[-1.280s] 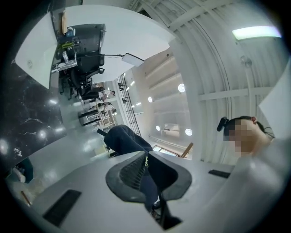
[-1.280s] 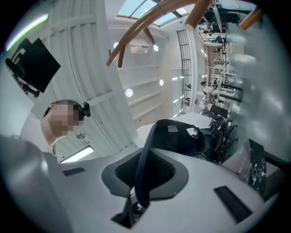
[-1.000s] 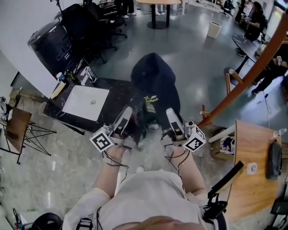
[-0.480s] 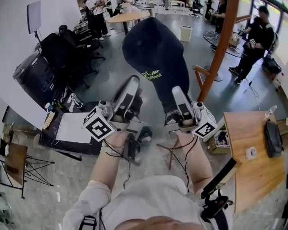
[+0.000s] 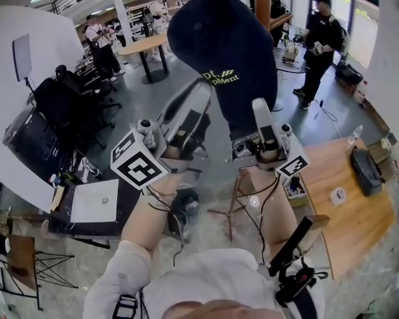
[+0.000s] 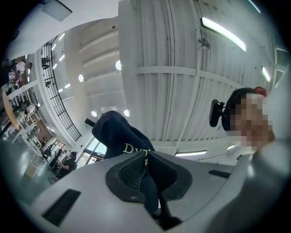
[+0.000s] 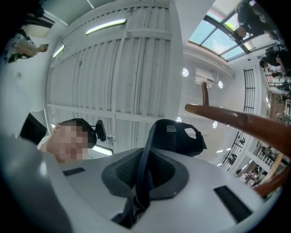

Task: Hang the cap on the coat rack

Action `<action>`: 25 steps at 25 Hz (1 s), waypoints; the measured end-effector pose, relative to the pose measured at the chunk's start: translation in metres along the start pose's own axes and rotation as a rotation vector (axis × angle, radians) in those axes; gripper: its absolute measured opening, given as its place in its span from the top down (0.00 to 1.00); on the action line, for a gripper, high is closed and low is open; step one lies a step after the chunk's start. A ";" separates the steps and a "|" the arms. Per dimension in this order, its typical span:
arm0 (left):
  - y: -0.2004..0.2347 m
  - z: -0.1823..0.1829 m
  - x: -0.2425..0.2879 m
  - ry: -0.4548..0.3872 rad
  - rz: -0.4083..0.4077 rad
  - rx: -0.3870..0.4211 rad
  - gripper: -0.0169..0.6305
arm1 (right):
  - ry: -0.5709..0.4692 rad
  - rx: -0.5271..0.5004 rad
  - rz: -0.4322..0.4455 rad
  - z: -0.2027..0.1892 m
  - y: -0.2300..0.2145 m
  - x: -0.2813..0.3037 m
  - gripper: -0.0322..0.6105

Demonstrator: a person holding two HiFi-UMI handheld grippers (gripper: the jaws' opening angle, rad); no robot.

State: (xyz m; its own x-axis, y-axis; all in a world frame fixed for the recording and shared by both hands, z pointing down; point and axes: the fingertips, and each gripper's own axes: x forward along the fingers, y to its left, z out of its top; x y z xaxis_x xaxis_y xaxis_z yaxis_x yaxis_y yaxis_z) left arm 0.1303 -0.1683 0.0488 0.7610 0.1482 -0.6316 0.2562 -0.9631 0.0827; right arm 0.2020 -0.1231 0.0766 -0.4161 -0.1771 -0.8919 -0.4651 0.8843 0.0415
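Note:
A dark navy cap (image 5: pixel 224 56) with light lettering is held high between both grippers, seen from the head view. My left gripper (image 5: pixel 198 99) is shut on its lower left edge. My right gripper (image 5: pixel 259 112) is shut on the lower right edge. In the left gripper view the cap (image 6: pixel 119 136) rises beyond the left gripper (image 6: pixel 148 179), with fabric pinched between the pads. The right gripper (image 7: pixel 142 175) pinches a cap edge, and the cap's crown (image 7: pixel 177 136) sits just below a wooden peg (image 7: pixel 236 119) of the coat rack (image 5: pixel 262 11). The cap hides most of the rack pole.
The rack's wooden legs (image 5: pixel 232 209) stand on the floor under my arms. A wooden table (image 5: pixel 349 199) with small items is at right. Black office chairs (image 5: pixel 56 106) and a white board (image 5: pixel 93 202) lie left. People stand at the back near a round table (image 5: pixel 144 45).
Both grippers have lifted the cap from waist height to well above, toward the rack's top. The head view has tilted upward with it.

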 end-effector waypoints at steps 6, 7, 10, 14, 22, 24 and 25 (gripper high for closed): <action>-0.029 0.011 0.031 0.004 -0.113 -0.004 0.96 | -0.033 -0.084 0.018 0.033 0.023 0.019 0.89; -0.032 0.011 0.041 0.006 -0.124 -0.004 0.96 | -0.040 -0.090 0.019 0.042 0.022 0.022 0.89; -0.038 0.006 0.074 0.013 -0.146 -0.015 0.96 | -0.054 -0.110 0.028 0.070 0.016 0.028 0.89; -0.038 0.001 0.096 0.024 -0.153 -0.038 0.96 | -0.078 -0.114 0.020 0.085 0.006 0.035 0.89; -0.012 0.007 0.116 0.004 -0.126 -0.180 0.96 | -0.086 -0.084 -0.053 0.096 -0.027 0.053 0.89; -0.003 0.007 0.117 0.012 -0.109 -0.180 0.96 | -0.083 -0.075 -0.084 0.092 -0.039 0.054 0.89; 0.002 0.004 0.117 0.018 -0.097 -0.179 0.96 | -0.085 -0.068 -0.098 0.091 -0.044 0.052 0.89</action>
State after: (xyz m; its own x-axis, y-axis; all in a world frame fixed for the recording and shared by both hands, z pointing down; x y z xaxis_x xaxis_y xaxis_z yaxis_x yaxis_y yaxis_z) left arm 0.2176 -0.1537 -0.0281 0.7378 0.2436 -0.6295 0.4294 -0.8889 0.1594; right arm 0.2722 -0.1319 -0.0125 -0.2994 -0.2211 -0.9281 -0.5535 0.8326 -0.0198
